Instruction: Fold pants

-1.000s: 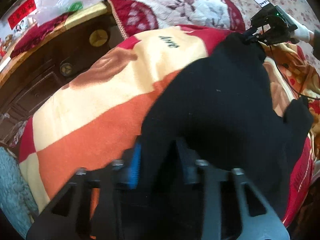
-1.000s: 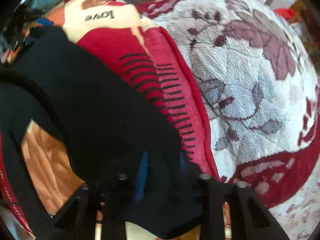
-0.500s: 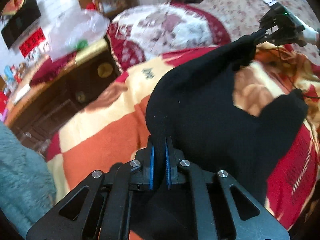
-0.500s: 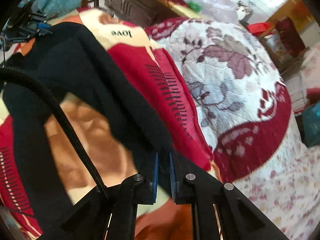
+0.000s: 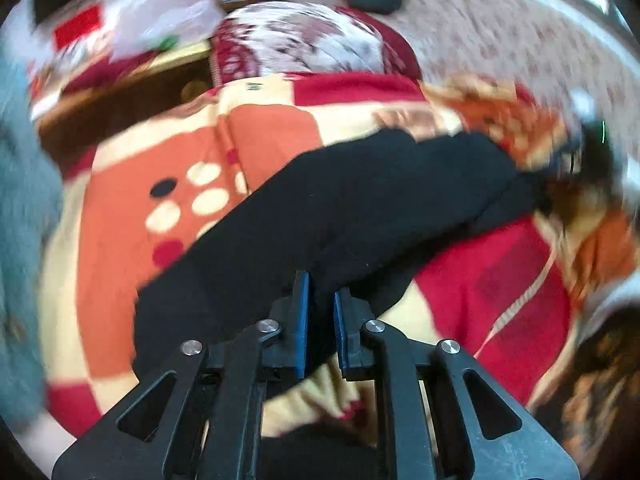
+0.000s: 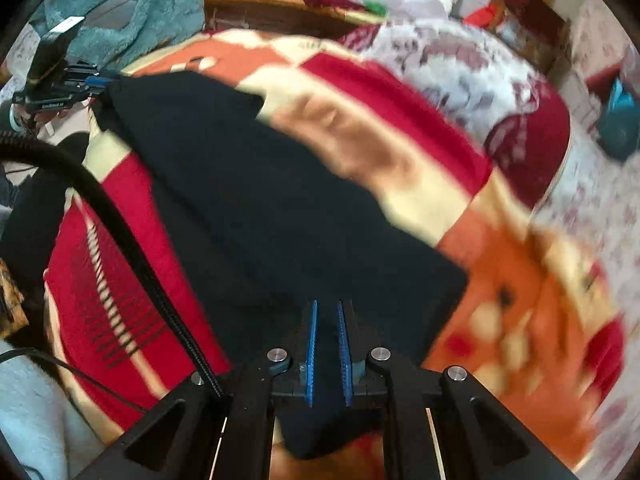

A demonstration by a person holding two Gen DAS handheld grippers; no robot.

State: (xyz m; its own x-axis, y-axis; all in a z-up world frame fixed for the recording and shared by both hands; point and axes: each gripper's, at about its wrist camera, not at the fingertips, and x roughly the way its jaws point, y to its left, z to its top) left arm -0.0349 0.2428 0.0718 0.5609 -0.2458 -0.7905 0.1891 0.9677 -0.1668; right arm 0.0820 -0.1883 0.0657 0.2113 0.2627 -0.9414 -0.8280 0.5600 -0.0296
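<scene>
A: Starting at the left. The left gripper (image 5: 320, 300) is pinching the black pants (image 5: 360, 200) between its blue pads (image 5: 301, 320), jaws standing narrow, with a fold of dark cloth filling the gap. Those jaws have just been opening a touch, yet cloth is sitting between them in the left wrist view.

B: Why is it gripping there?

A: My guess: it is taking one end of the garment so the fabric is hanging taut between the two hands. The pants are stretching in a long dark band from these jaws across the patterned blanket (image 5: 260, 140) toward the far right, where the other tool is showing only as a blur.

B: And the right side?

A: The right gripper (image 6: 326, 320) is clamping the opposite end, pads nearly together with black cloth running between them and spilling out below the jaws. From there the pants are fanning away up and to the left, reaching the left tool at the far corner.

B: So the garment is lying where?

A: Spread over the blanket, between both sets of jaws, each end caught. A black cable (image 6: 120, 232) is crossing the lower left of the right wrist view, beside the cloth. Both pictures are smearing, so seams and waistband are not showing.
</scene>
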